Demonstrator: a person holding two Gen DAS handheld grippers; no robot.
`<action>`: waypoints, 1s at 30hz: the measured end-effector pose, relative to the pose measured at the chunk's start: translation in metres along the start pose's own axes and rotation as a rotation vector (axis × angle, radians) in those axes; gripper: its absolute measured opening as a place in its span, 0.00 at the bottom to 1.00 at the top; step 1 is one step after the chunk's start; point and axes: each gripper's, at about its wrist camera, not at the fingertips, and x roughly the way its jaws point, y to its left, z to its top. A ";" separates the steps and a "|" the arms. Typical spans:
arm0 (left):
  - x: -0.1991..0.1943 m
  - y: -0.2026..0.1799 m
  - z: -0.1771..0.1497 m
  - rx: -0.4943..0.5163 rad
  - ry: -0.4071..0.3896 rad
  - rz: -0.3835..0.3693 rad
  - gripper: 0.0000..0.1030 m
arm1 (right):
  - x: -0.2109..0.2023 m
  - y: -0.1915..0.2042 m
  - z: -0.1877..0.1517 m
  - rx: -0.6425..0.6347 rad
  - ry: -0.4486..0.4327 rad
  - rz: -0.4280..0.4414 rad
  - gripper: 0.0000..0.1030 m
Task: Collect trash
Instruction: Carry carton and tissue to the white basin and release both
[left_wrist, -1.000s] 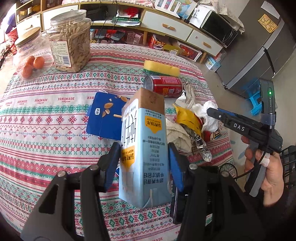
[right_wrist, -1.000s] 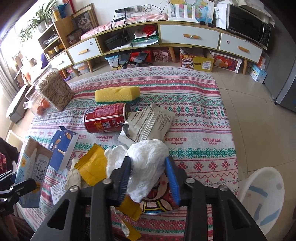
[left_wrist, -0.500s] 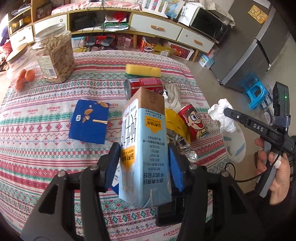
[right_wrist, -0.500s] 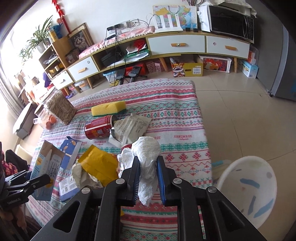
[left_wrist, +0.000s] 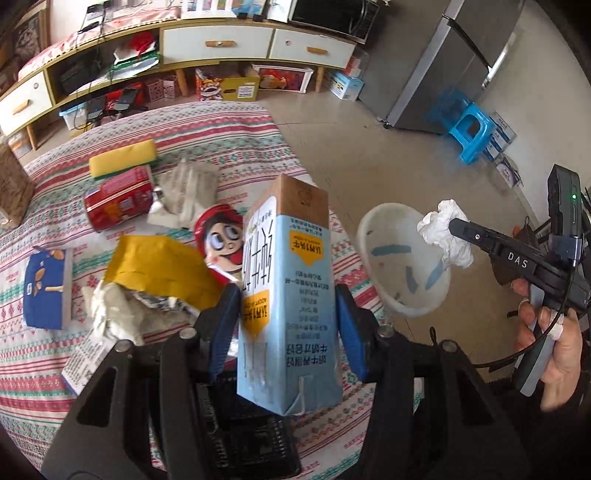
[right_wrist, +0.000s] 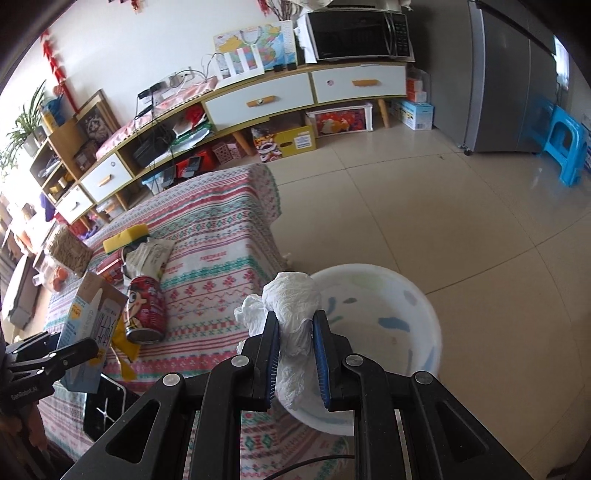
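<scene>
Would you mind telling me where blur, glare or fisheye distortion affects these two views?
Left wrist view: the table and the blue stool are motion-smeared, while the carton in the left gripper stays sharp. Right wrist view: mostly crisp, the cabinet bows strongly, window glare washes out the left edge, and the floor reflects the stool.

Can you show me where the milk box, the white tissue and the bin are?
Milk box (left_wrist: 291, 295): left wrist view, blue front.
Tissue (right_wrist: 293, 306): right wrist view, crumpled top.
Bin (right_wrist: 417, 295): right wrist view, far rim.
</scene>
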 end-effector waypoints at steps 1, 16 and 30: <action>0.003 -0.010 0.002 0.014 0.003 -0.006 0.52 | -0.003 -0.008 -0.002 0.009 -0.001 -0.006 0.18; 0.092 -0.123 0.029 0.176 0.135 -0.092 0.52 | -0.033 -0.104 -0.031 0.174 -0.017 -0.072 0.18; 0.089 -0.129 0.027 0.182 0.089 -0.015 0.80 | -0.033 -0.106 -0.034 0.177 -0.008 -0.075 0.18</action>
